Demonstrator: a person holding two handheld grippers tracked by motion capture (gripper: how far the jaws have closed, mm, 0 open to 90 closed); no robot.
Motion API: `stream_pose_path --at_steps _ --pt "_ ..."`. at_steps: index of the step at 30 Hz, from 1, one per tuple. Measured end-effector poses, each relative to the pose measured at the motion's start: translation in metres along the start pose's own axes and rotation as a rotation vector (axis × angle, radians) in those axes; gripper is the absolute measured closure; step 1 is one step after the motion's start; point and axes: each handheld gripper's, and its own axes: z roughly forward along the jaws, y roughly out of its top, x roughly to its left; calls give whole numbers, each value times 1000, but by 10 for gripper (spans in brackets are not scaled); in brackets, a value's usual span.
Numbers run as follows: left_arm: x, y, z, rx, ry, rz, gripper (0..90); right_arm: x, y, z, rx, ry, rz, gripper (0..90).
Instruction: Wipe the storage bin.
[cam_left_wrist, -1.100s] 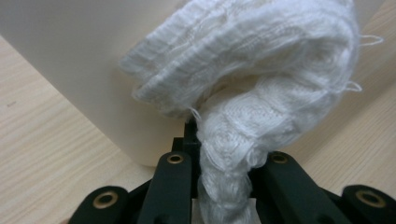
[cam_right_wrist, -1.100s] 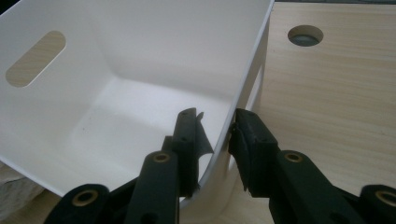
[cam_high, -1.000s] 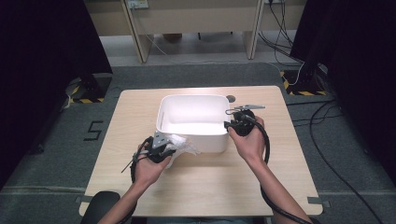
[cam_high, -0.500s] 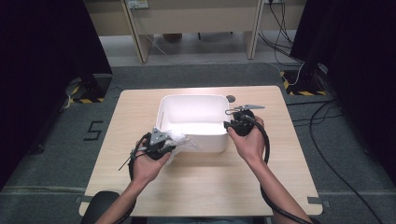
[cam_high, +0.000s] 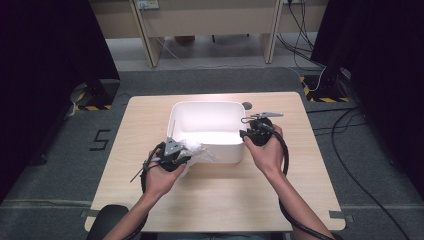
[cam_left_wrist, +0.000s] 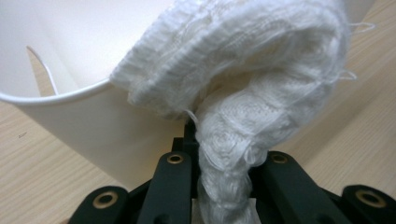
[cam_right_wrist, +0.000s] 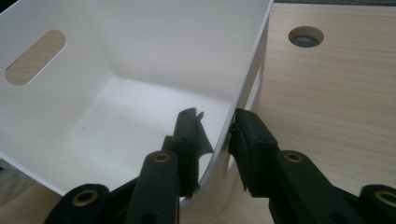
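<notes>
— White plastic is what I see from the high view: a white tub (cam_high: 207, 131) in the middle of the wooden table (cam_high: 150, 115), with the left gripper (cam_high: 172, 155) at its near left corner carrying a crumpled white cloth (cam_high: 196, 151).

— And the right gripper (cam_high: 251, 131)?

— At the tub's right wall, apparently steadying it. The cloth sits against the outside of the near wall, not inside, so I'd judge the wiping or loading barely begun.

— Left gripper view?

— Its jaws are closed tight on a twisted tail of the cloth (cam_left_wrist: 243, 116), which bulges up over the tub's rim (cam_left_wrist: 56, 98).

— Right gripper view?

— The jaws straddle the tub's side wall (cam_right_wrist: 243, 88), one inside, one outside, half-wide. The outer pad looks pressed to the plastic, and the inner one seems close against it, so I read it as a clamp on the wall. The tub's floor is bare.

— Any change from a second ago?

— The left hand has edged the cloth a little nearer the tub's corner; the right has stayed put.
</notes>
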Motion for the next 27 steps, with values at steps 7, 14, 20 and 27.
stream_pose_path --at_steps 7,14,20,27 --pt "-1 0 1 -2 2 4 790 0 0 0 0 0 0 714" --pt "-4 -1 3 -8 9 14 789 1 0 0 -1 -2 0 714" --pt "-6 -3 6 -5 12 27 789 1 0 0 -1 -2 1 713" --pt "-9 -5 9 -4 16 38 789 1 0 0 -2 0 2 710"
